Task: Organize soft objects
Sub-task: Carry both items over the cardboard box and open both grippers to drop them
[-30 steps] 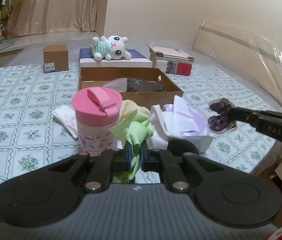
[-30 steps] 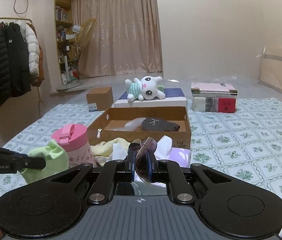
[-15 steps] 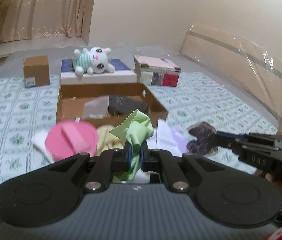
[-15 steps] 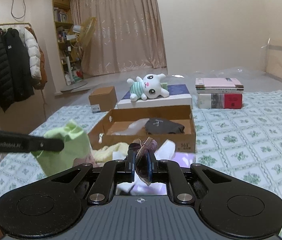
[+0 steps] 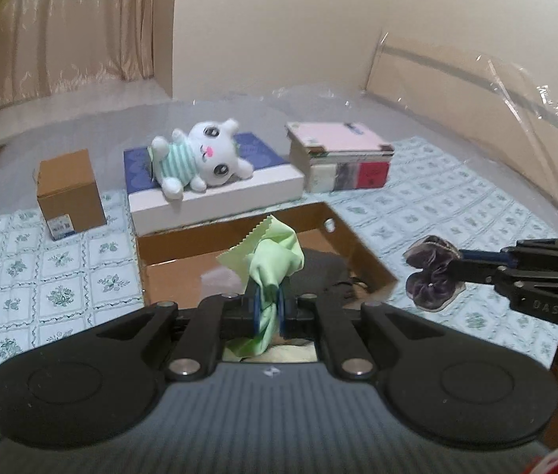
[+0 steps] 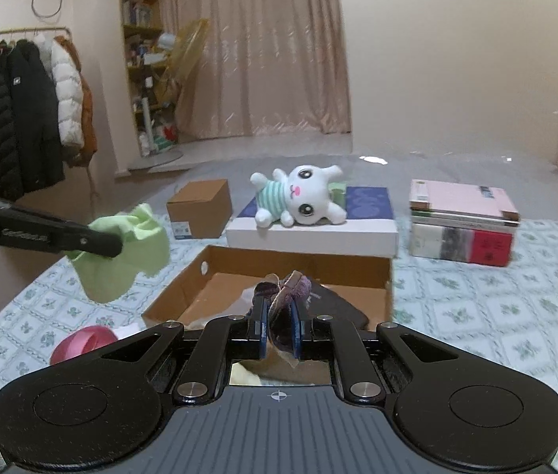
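This is a lived-in room of a home, likely a bedroom. A clothes rail hung with padded jackets stands at the left wall, next to crowded bookshelves and long beige curtains. A floral-patterned cloth covers the broad surface, where a plush bunny, stacked books and cardboard boxes sit.

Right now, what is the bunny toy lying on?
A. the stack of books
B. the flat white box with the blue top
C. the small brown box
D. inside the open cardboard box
B: the bunny toy lies on its side on the flat white box with the blue top, between the small brown box and the stack of books.
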